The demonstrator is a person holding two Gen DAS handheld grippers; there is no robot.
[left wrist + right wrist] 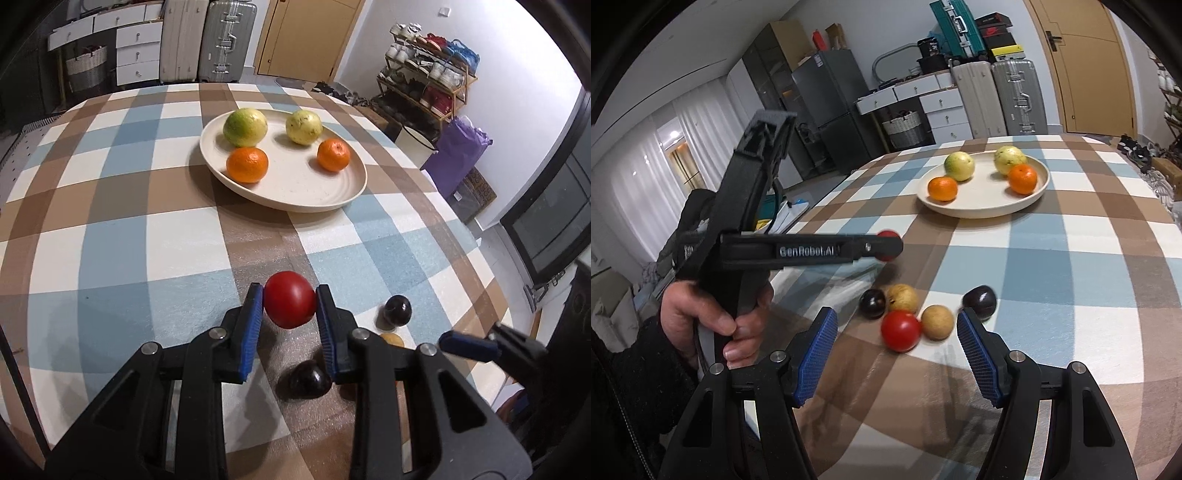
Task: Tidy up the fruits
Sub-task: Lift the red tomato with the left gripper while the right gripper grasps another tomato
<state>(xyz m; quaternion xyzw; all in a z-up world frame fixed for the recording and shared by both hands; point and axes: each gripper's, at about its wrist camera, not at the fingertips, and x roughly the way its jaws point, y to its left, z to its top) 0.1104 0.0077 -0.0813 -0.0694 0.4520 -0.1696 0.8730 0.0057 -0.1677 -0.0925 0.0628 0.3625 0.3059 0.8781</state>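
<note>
While the left tongs [289, 308] clamp a red tomato [290, 304] above the desk [110, 221], the right tongs [897, 349] hang half-open and empty, second tomato [900, 329] at their twelve o'clock.

Left tool [289, 306]: black plastic frame, two angled fingers with blue ribbed pads [250, 332], round silver screws [217, 333] at the pivots. Seen from the right wrist, its side bar carries white lettering "GenRobot.AI" [806, 252], above a black pistol-style handle. Right tool [897, 356]: same black build, blue cross-hatched pads [816, 360], silver screws [1015, 356]. The person's left hand [713, 321] emerges from a dark sleeve [639, 373].
</note>
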